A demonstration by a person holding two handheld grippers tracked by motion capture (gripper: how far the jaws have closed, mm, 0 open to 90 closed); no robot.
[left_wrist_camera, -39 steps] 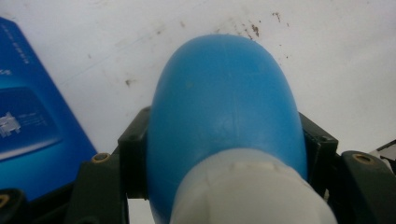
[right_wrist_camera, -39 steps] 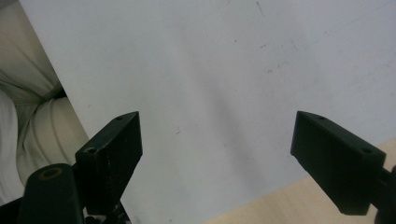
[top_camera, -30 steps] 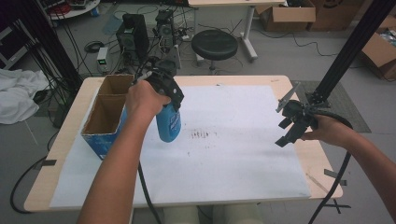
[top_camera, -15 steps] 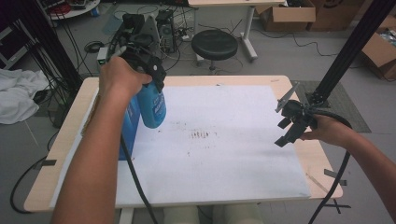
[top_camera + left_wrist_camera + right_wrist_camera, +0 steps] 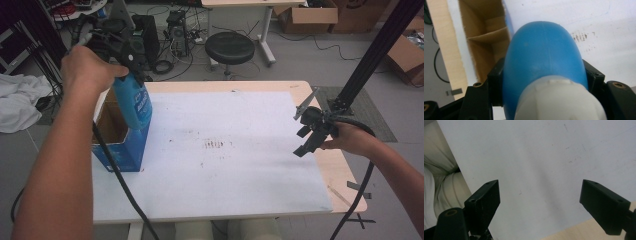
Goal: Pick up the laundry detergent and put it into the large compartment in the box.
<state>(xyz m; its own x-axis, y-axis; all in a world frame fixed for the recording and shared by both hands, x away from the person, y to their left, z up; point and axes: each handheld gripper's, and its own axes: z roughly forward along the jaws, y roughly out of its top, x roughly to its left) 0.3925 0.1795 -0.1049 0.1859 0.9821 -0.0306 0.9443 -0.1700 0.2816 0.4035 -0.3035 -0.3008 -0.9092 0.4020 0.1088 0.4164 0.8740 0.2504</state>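
My left gripper [image 5: 544, 82] pinches a blue plastic bottle with a white cap [image 5: 544, 62] between its jaws, holding it up over the open blue cardboard box with brown dividers [image 5: 116, 150] at the table's left edge. My right gripper [image 5: 312, 132] hangs spread wide, holding nothing, above the white paper sheet [image 5: 225, 175] near the right side

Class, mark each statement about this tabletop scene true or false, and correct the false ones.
1. The left hand-held gripper clamps a blue plastic bottle. True.
2. The right hand-held gripper holds a bottle. False: its jaws are wide apart with nothing between them.
3. The open blue cardboard box stands at the table's left side. True.
4. The bottle lies flat on the white table sheet. False: it is held up above the box.
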